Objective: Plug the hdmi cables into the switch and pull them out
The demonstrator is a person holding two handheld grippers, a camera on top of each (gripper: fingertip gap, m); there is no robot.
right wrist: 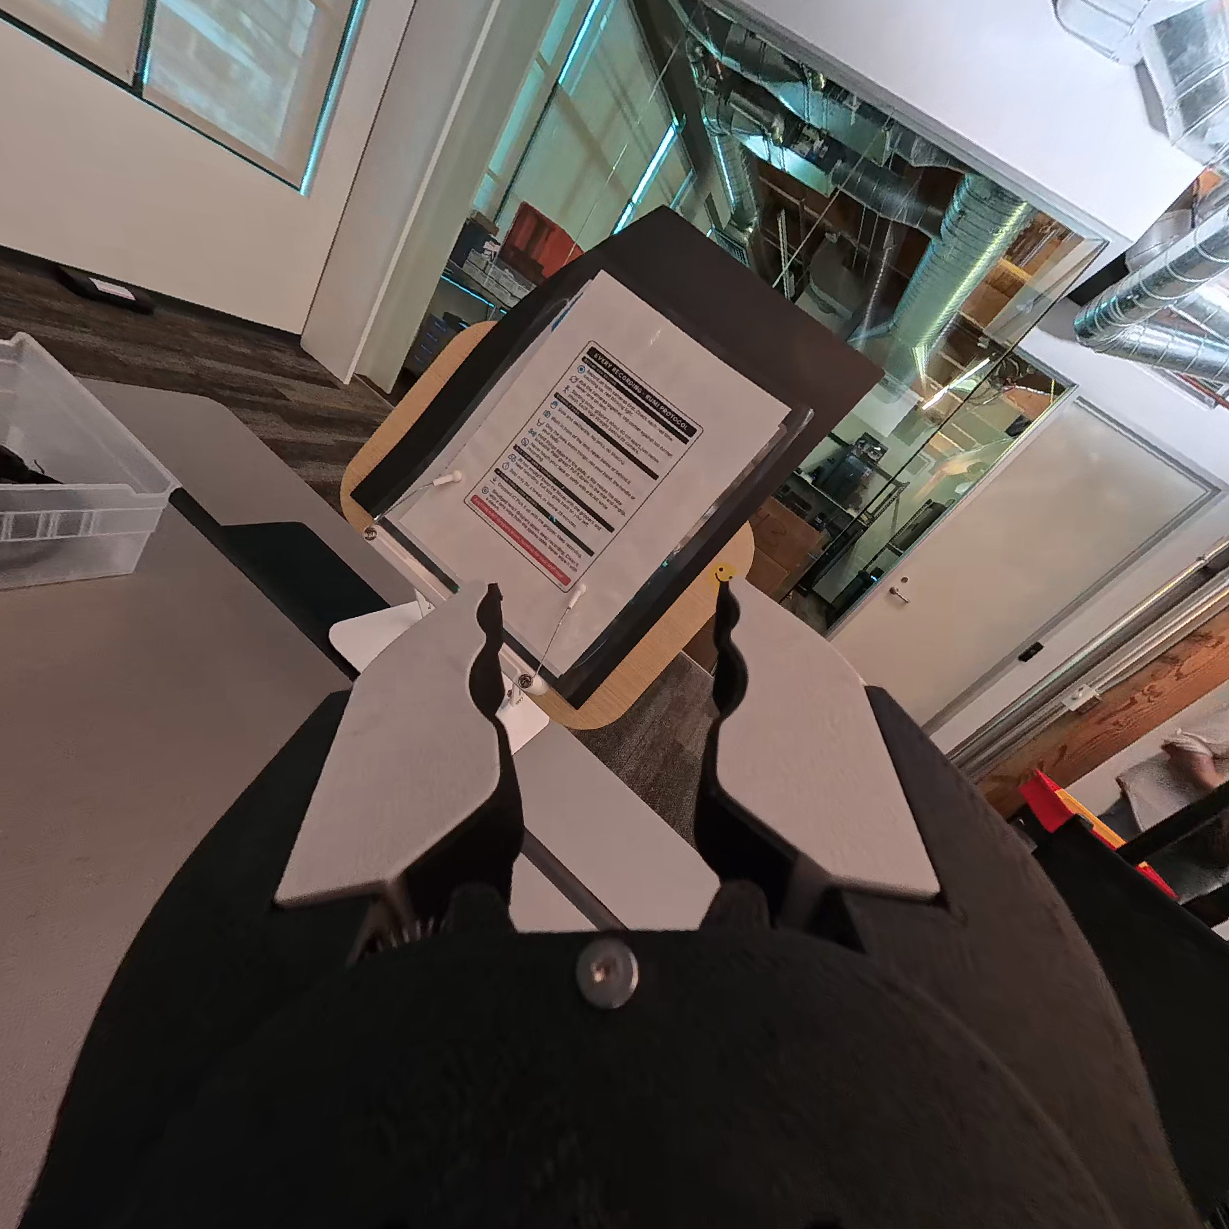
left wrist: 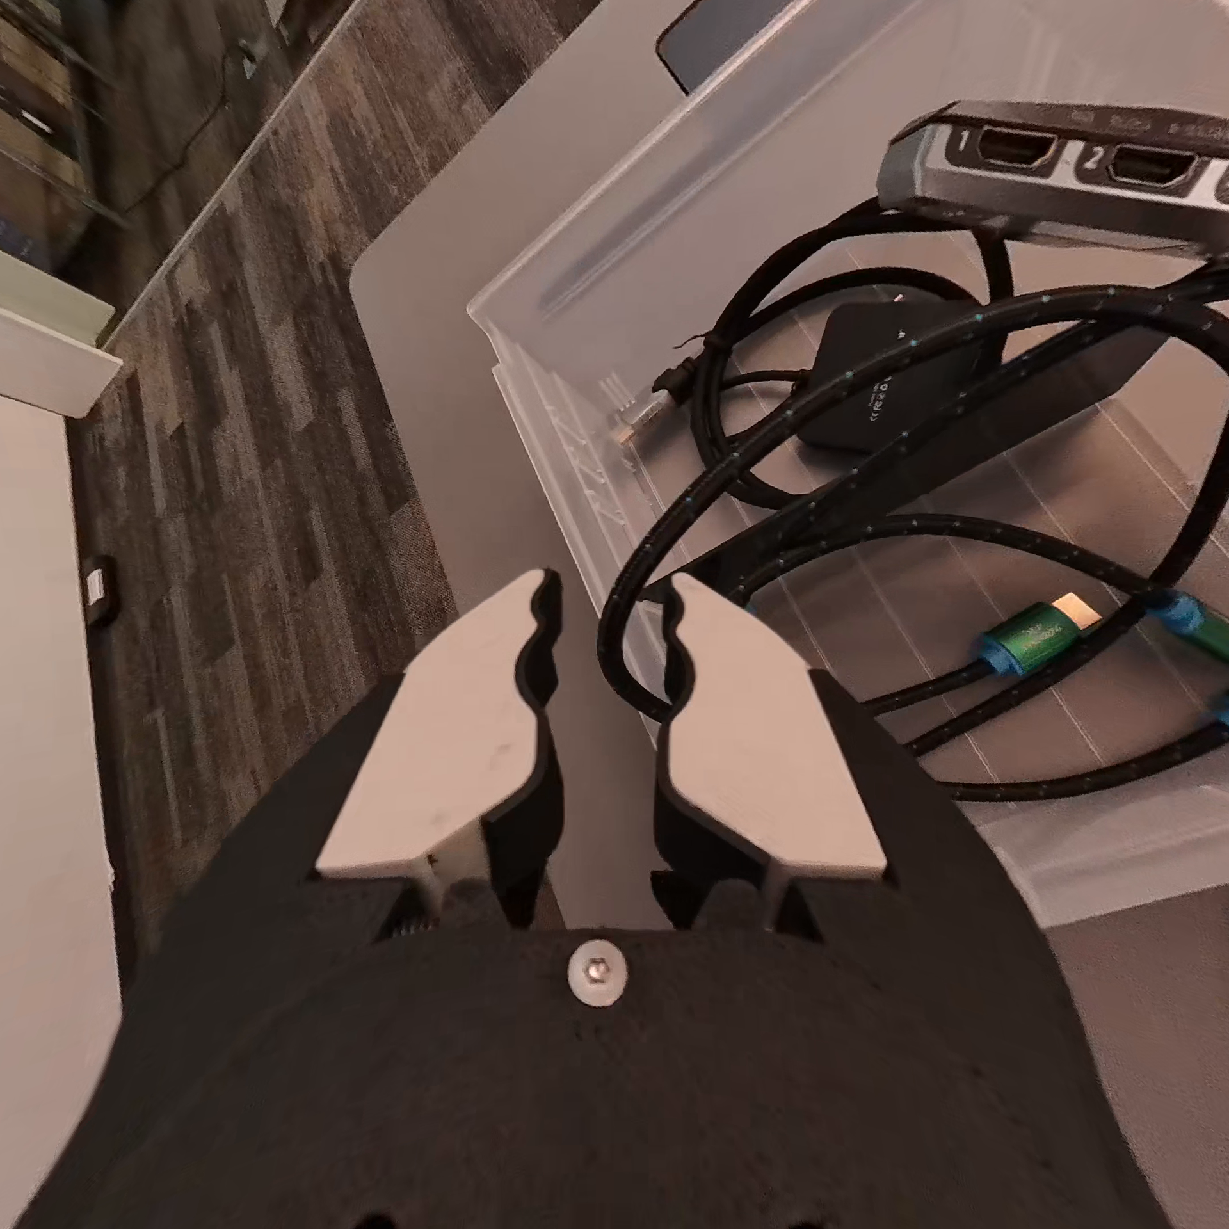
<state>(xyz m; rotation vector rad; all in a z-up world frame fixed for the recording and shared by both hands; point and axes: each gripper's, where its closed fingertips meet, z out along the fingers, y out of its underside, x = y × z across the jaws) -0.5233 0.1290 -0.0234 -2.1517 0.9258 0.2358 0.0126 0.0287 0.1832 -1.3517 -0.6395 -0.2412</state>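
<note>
In the left wrist view a grey HDMI switch (left wrist: pixel 1037 166) with empty numbered ports lies at the far end of a clear plastic bin (left wrist: pixel 572 279), resting on coiled cables. Black braided HDMI cables (left wrist: pixel 785 439) loop through the bin. One green and blue plug (left wrist: pixel 1027 638) with a gold tip lies free on the bin floor; a second plug (left wrist: pixel 1190 615) shows at the right edge. My left gripper (left wrist: pixel 612 588) is open and empty, above the bin's near left corner. My right gripper (right wrist: pixel 605 588) is open and empty, raised above the table, pointing away from the bin.
A black power adapter (left wrist: pixel 898 379) and a thin cable with a clear connector (left wrist: pixel 642 415) lie in the bin. In the right wrist view the bin (right wrist: pixel 73 492) is at the far left and a standing sign holder with a printed sheet (right wrist: pixel 598 465) is ahead on the grey table (right wrist: pixel 133 731).
</note>
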